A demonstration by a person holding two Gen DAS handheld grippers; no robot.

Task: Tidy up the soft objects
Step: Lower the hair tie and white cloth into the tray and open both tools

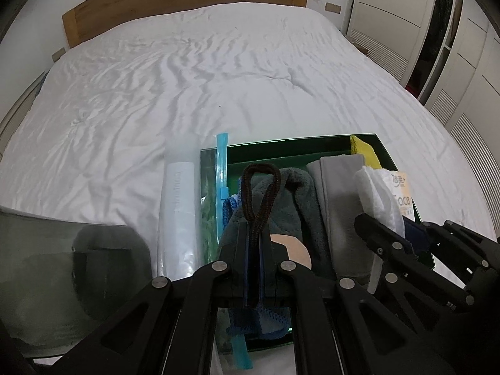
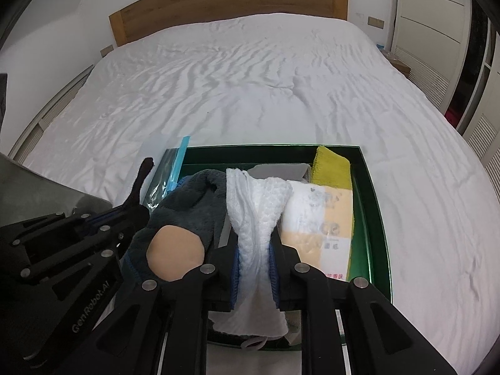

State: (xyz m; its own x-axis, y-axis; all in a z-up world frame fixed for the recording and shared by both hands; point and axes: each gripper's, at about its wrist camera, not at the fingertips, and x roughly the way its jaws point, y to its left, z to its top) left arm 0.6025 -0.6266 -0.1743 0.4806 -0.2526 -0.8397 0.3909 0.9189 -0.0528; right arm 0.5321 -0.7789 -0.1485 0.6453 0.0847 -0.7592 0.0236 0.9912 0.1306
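Both views: soft, even, cool-white room light, source not in frame. White bedsheet point(image 1: 218, 72) is bright but not blown out; its wrinkles carry shallow grey shadows. Strong fisheye bending: wooden headboard point(image 2: 231, 9) curves, black vignette in all corners. Green tray point(image 2: 379, 218) rim shows a thin bright glare line. Foreground black claw links are underexposed with little surface detail. Grey panel point(image 1: 72, 259) at left of the left view is blurred and reflective.

Green tray point(image 2: 379, 218) on white bed point(image 2: 250, 78)
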